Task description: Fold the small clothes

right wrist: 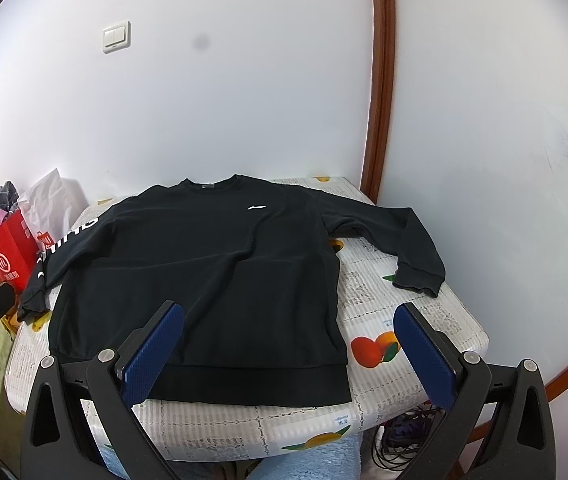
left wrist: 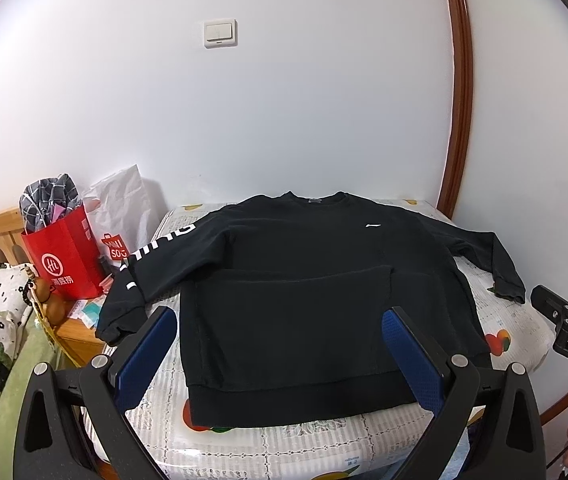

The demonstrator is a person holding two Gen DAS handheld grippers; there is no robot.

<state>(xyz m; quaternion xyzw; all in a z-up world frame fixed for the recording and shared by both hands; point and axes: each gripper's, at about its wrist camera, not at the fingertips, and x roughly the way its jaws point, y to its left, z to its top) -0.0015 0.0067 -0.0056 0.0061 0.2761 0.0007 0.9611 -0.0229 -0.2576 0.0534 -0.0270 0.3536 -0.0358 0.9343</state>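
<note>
On the fruit-print table [right wrist: 372,292] the black sweatshirt [right wrist: 203,280] lies collar-away at centre frame, both the left gripper [left wrist: 279,356] and right gripper [right wrist: 290,354] agape at its hem.

Both wrist views face the wall from the table's [left wrist: 524,320] near edge, sharing the sweatshirt [right wrist: 203,272].

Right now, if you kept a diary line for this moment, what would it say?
stage: before first fold | sweatshirt: flat on table, sleeves spread | left gripper: open, empty | right gripper: open, empty

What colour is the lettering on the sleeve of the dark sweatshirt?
White, printed along the left-hand sleeve of the black long-sleeved sweatshirt; it shows best in the left wrist view.
</note>
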